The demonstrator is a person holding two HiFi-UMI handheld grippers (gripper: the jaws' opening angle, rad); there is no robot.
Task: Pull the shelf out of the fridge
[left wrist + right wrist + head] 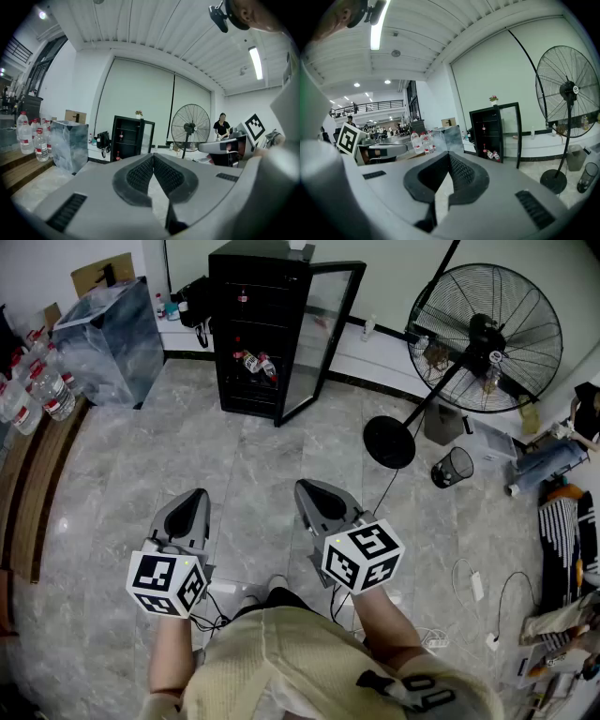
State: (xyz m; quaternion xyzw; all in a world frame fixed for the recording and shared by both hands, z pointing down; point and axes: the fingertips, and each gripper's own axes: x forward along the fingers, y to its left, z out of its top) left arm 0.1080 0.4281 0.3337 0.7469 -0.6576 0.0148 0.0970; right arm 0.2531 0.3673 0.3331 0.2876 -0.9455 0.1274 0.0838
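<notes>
My left gripper [197,495] and right gripper [306,487] are both clenched, with nothing between them. The fridge [253,334] stands at twelve o'clock, its door [323,329] open.

floor [253,484]: grey marble | wall [394,277]: white | standing fan [486,338]: right

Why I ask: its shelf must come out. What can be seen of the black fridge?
The fridge is a tall, narrow black cabinet standing upright on the grey tiled floor by the white wall. Its glass door, black-framed, stands swung wide open at the right. Inside are several shelves; bottles lie on a lower one. A small plant sits on top.
</notes>
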